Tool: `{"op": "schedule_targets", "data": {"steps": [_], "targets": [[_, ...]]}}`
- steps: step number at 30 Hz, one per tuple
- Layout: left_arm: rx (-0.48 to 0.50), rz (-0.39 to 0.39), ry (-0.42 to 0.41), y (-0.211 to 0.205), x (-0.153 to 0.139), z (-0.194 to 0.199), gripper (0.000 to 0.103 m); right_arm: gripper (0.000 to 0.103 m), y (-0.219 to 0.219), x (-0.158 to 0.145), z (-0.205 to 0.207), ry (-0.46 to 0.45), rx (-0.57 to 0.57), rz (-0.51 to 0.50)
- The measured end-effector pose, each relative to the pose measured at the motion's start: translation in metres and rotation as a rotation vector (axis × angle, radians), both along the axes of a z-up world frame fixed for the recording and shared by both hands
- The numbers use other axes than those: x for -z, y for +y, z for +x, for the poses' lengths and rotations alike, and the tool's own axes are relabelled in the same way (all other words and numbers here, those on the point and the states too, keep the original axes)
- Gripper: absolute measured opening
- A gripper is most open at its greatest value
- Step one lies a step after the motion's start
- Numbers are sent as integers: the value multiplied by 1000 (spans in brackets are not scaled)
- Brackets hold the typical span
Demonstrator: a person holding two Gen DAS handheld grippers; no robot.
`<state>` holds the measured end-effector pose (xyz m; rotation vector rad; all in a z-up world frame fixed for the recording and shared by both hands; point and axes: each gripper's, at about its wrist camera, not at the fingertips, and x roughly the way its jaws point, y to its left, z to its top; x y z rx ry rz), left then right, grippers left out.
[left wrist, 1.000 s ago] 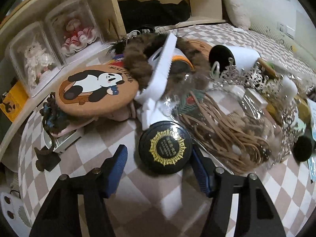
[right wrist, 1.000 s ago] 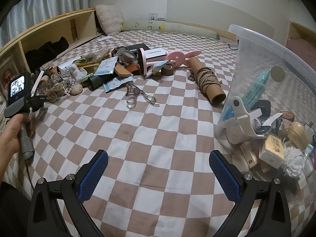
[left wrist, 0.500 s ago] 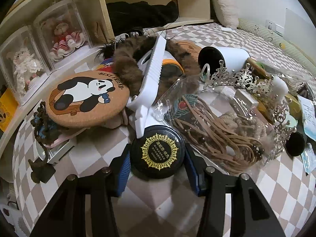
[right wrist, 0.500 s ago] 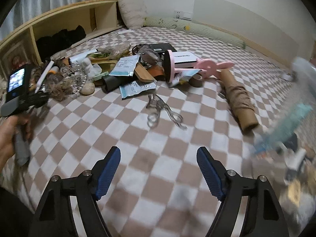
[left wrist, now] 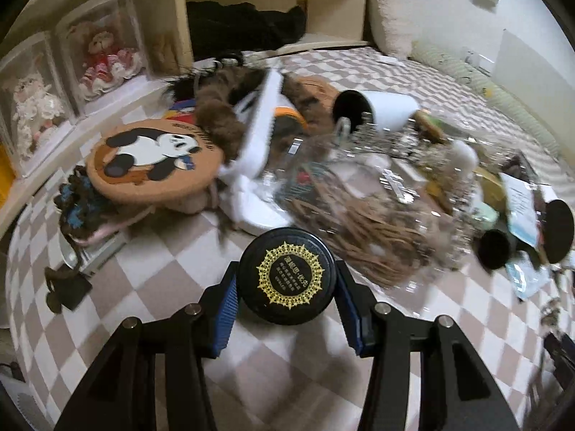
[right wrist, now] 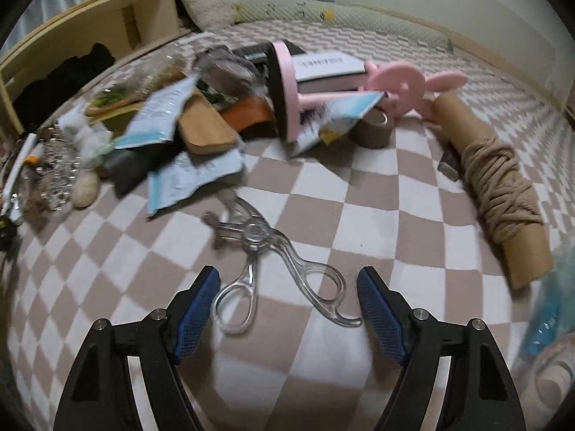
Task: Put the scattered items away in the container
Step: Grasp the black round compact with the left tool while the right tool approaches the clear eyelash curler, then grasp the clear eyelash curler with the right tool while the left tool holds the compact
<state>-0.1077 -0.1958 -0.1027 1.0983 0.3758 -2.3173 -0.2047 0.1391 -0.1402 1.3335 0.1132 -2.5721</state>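
Note:
My left gripper (left wrist: 286,296) is shut on a round black tin with a gold emblem (left wrist: 286,275), held just above the checkered bedspread (left wrist: 151,276). Behind it lies a pile: a panda coaster (left wrist: 152,154), a clear bag of tan cords (left wrist: 359,226), a white clip (left wrist: 257,136) and a silver tiara (left wrist: 388,140). My right gripper (right wrist: 287,305) is open, its blue pads on either side of the handles of a clear eyelash curler (right wrist: 262,255) lying on the bedspread. The container shows only as a blurred edge at lower right (right wrist: 550,370).
A cardboard tube wound with twine (right wrist: 499,186), a tape roll (right wrist: 372,127), a pink rabbit-shaped stand (right wrist: 395,86), packets and a wooden block (right wrist: 205,127) lie beyond the curler. Wooden shelves with doll cases (left wrist: 104,50) stand at the left.
My left gripper closed on the black tin and lifted it slightly. My right gripper swung left away from the container and moved forward over the eyelash curler.

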Motion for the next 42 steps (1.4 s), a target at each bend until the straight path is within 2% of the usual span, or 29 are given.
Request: {"op": "schedule_targets", "data": {"steps": [2,4,8,18,22,25,32,42], "targets": [[23,5,0,7,0,-2,50,79,1,0,1,2,-5,2],[45,9,0,14,0,-3,50,70,1,-2,4,4,-11,4],[125,28,6,36,-2,-4,50,66,2,-4,9,10,-23,8],[335,75,28,90,-4,-4,50,65,7,-16,35,-41,-27,9],[368,116,59,95,-9,0,50,65,15,-27,48,-45,-19,2],[377,117,73,100,-12,3,50,65,23,-36,54,-47,1,-34],[404,121,50,114,-8,9,50,63,34,-34,62,-89,48,-52],[524,122,33,154,-5,21,50,62,39,-39,94,-109,51,-62]]}}
